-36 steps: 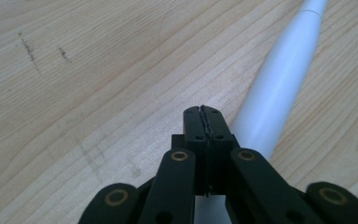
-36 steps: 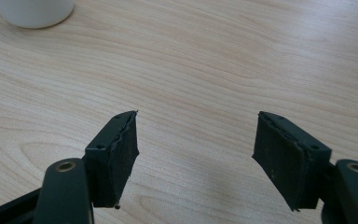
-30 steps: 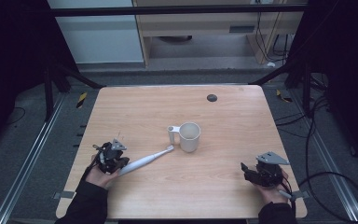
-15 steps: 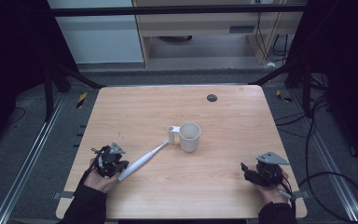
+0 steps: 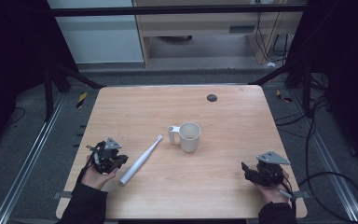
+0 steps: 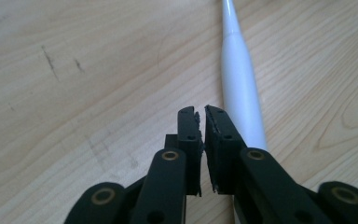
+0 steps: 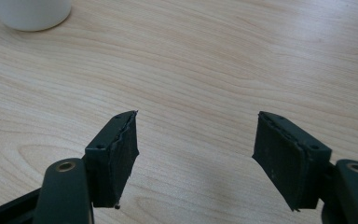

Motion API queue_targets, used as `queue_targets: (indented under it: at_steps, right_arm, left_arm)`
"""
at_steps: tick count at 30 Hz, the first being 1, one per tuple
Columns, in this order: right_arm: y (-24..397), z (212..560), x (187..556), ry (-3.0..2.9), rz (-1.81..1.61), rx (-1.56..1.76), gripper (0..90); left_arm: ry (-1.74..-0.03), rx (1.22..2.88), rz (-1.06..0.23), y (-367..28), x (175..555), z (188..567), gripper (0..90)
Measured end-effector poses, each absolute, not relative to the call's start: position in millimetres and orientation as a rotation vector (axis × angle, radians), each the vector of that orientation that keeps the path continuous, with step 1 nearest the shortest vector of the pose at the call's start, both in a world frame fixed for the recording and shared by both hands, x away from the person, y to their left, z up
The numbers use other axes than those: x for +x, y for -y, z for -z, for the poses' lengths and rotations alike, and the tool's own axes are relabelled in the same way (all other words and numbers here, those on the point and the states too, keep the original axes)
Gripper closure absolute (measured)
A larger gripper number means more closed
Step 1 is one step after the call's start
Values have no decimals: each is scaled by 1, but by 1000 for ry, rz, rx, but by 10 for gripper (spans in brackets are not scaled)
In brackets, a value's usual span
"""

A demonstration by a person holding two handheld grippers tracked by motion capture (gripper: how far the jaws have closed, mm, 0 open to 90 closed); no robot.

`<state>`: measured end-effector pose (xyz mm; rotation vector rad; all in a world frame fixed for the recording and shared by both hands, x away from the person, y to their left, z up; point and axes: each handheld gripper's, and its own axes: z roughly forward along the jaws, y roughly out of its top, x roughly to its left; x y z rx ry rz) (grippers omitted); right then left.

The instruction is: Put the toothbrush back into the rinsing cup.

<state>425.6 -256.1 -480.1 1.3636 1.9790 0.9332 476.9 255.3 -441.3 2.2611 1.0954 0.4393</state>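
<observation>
Fingers (image 6: 216, 140) of left gripper (image 6: 200, 116) barely parted (nothing between), beside toothbrush (image 6: 242, 88).

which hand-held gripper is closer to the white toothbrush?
Left. The left hand-held gripper sits right beside the thick handle end of the white toothbrush, jaws nearly closed with nothing between them. The right hand-held gripper is far off, near the table's opposite edge.

Wooden table (image 5: 242, 140) with two white items.
A toothbrush (image 5: 140, 160) lies diagonally near a mug (image 5: 189, 136); a dark disc (image 5: 211, 97) sits toward the far edge.
</observation>
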Motion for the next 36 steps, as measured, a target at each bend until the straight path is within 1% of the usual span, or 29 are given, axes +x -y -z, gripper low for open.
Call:
queue_targets:
  at_steps: [6,9,19,25,36]
  right_arm:
    - [257,479,426,-1971,-926,1359,302]
    - [258,477,426,-1963,-927,1359,301]
    - [258,477,427,-1975,-909,1360,296]
    - [259,478,427,-1983,-906,1356,294]
    - [259,479,428,-1997,-902,1353,294]
  left_arm:
    - [-1081,2233,-443,-249,484,423,741]
    - [-1080,2232,-439,-246,489,417,677]
    - [-1067,2241,-409,-224,514,406,574]
    - [-1049,2285,-421,-211,522,408,585]
    - [-1058,2374,-372,-200,534,427,596]
